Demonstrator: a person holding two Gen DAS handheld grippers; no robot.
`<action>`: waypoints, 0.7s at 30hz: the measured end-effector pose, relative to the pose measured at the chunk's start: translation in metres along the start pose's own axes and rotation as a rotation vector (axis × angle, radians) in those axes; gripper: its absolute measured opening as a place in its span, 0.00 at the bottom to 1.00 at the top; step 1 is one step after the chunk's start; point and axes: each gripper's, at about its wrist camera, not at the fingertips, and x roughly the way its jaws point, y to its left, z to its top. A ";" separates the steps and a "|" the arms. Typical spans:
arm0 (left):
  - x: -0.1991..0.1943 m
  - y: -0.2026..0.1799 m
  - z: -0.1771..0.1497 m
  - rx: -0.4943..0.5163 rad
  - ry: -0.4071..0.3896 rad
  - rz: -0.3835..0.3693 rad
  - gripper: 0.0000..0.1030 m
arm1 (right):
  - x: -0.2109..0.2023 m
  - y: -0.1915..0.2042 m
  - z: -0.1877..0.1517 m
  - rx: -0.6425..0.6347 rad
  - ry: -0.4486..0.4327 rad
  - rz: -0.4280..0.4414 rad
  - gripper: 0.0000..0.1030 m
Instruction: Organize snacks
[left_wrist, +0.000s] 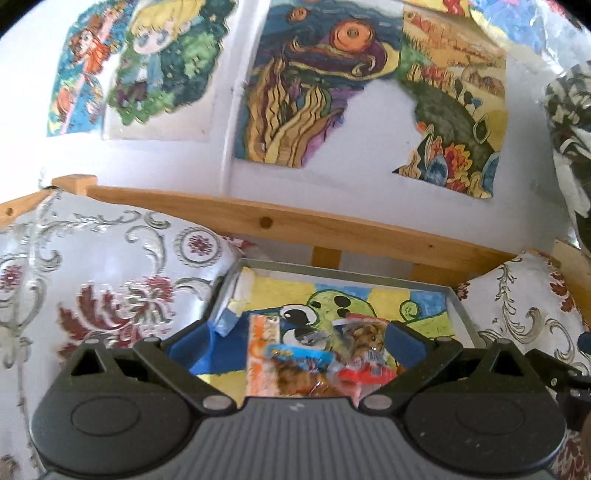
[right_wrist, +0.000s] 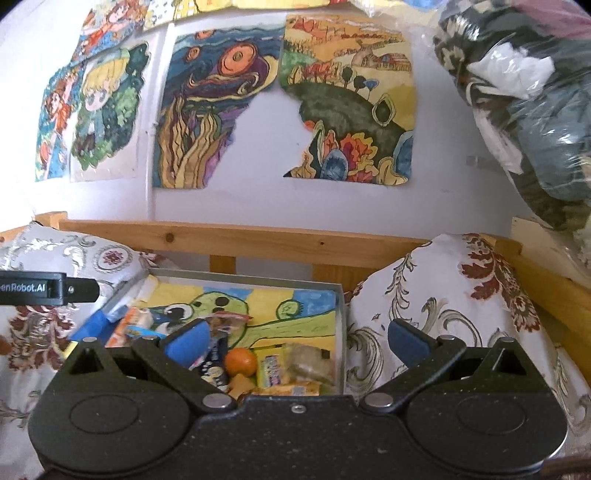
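Between our left gripper (left_wrist: 308, 338)'s spread fingers lie crinkly orange and red snack packets (left_wrist: 317, 360), in the shallow grey tray (left_wrist: 460, 308); our right gripper (right_wrist: 299, 339), also spread, hangs toward the tray's right edge.

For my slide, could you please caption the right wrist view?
Open right gripper above a tray holding snacks and an orange, between two cushions.

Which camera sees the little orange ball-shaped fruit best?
The right wrist view. The round orange fruit sits in plain sight among snack packets in the tray. The left wrist view does not show it, only other packets.
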 end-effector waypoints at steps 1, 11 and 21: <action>-0.007 0.001 -0.002 -0.002 -0.007 0.005 1.00 | -0.008 0.001 -0.001 0.006 -0.004 0.003 0.99; -0.068 0.014 -0.027 -0.018 0.013 0.033 1.00 | -0.069 0.015 -0.011 0.021 -0.023 0.036 0.99; -0.117 0.013 -0.047 -0.016 0.014 0.045 1.00 | -0.120 0.018 -0.022 0.054 -0.041 0.037 0.99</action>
